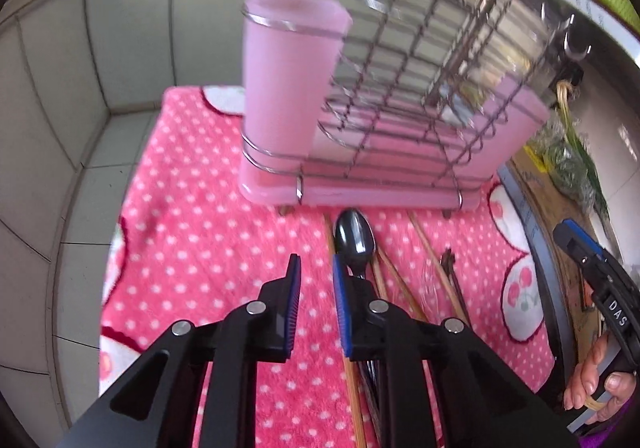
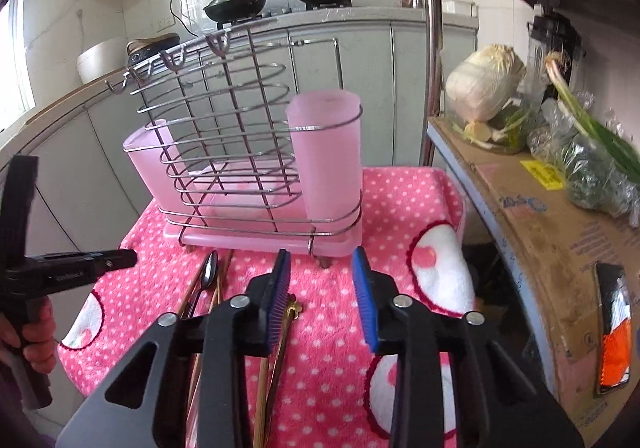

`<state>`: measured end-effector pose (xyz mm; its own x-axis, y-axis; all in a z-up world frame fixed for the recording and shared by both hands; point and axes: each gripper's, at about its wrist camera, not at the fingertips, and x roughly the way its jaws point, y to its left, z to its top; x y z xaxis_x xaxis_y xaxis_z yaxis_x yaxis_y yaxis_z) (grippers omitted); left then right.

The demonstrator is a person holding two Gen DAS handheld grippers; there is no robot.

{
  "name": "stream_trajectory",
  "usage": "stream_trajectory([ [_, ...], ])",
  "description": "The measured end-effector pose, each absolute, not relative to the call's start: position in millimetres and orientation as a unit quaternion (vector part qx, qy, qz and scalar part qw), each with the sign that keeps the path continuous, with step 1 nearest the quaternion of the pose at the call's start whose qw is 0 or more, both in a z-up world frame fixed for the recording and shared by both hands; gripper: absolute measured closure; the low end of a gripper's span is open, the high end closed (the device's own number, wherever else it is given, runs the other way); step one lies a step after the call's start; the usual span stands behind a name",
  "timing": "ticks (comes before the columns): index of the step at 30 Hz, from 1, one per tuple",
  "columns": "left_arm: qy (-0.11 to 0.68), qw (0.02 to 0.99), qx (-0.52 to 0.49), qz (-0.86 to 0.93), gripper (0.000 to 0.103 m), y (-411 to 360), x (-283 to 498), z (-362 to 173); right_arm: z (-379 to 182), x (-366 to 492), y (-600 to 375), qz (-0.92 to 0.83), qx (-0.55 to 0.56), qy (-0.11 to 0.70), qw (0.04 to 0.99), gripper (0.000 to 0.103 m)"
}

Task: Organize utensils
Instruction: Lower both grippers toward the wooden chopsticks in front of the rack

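Note:
A wire utensil rack (image 1: 420, 87) with a pink tray and pink cups (image 1: 288, 79) stands on a pink dotted towel (image 1: 192, 232); it also shows in the right wrist view (image 2: 240, 151). A dark spoon (image 1: 354, 240) and several wooden chopsticks (image 1: 396, 276) lie on the towel in front of it. My left gripper (image 1: 316, 268) is open and empty, just left of the spoon. My right gripper (image 2: 320, 264) is open and empty above the towel, right of the spoon (image 2: 209, 270) and chopsticks (image 2: 222, 288). A brass-coloured utensil (image 2: 290, 312) lies under its left finger.
A cardboard-covered shelf (image 2: 540, 232) on the right holds a cabbage (image 2: 480, 83), bagged greens (image 2: 592, 167) and a phone (image 2: 614, 328). A steel pole (image 2: 432, 47) rises behind the towel. Counter with pans (image 2: 236, 3) stands beyond. Tiled floor (image 1: 80, 207) lies left of the towel.

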<state>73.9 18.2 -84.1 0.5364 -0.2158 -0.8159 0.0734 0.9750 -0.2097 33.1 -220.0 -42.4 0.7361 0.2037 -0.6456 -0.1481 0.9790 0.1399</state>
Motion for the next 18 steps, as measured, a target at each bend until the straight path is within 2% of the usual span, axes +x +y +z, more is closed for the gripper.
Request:
stream_trajectory([
  [8,0.539,0.836,-0.057,-0.085,0.087,-9.2,108.2,-125.4,-60.3,41.0,-232.4,0.106,0.070,0.387,0.913,0.073],
  [14,0.555,0.827,-0.042,-0.080,0.088,-17.5,123.6,-146.5,-73.2,46.5,-232.4,0.115,0.077,0.407,0.903,0.073],
  [16,0.555,0.827,-0.042,-0.084,0.096,-16.5,121.7,-149.2,-75.8,48.3,-228.5,0.119,0.078,0.412,0.900,0.073],
  [18,0.551,0.829,-0.047,-0.084,0.096,-15.8,120.6,-149.3,-78.3,50.2,-224.9,0.124,0.077,0.418,0.897,0.073],
])
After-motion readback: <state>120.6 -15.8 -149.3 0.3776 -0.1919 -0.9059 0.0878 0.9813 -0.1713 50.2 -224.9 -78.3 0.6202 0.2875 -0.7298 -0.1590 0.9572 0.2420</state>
